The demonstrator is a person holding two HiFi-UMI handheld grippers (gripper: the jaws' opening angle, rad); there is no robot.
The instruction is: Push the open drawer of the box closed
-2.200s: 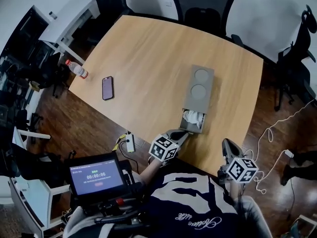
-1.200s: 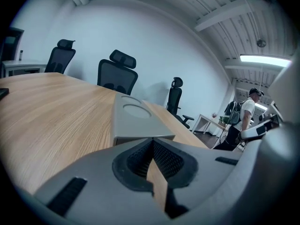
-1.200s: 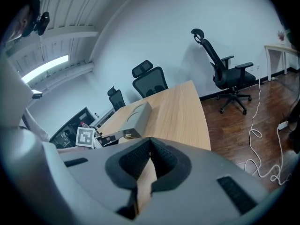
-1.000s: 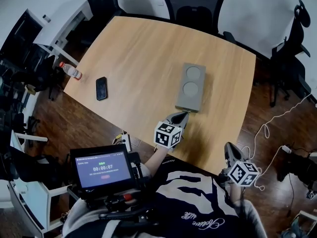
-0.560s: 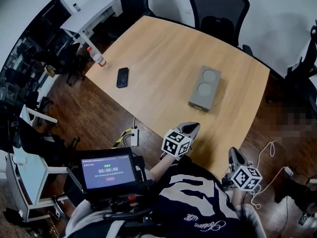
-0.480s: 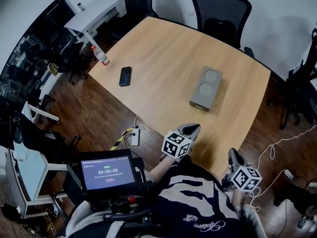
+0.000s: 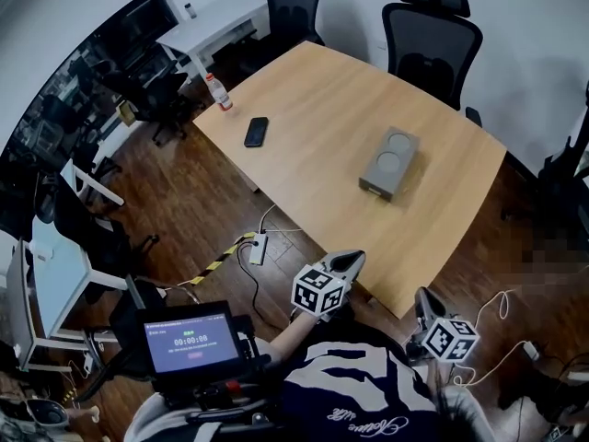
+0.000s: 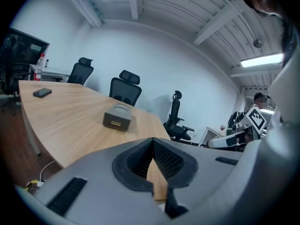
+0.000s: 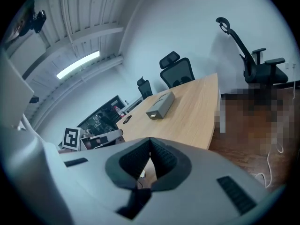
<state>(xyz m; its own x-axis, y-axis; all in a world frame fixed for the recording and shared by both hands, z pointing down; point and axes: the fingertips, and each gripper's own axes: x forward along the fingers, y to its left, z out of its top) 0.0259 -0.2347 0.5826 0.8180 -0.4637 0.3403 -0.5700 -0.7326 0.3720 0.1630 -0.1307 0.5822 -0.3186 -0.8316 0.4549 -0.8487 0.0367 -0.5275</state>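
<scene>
I see the box lying on the bench, toward its right side, with its drawer sitting flush in the end face that points at me. My left hand-held gripper hangs off the bench's near edge, well apart from the box, jaws pressed together on nothing. My right hand-held gripper is just as far back, tips meeting, empty. A phone and a bottle sit near the bench's left edge
</scene>
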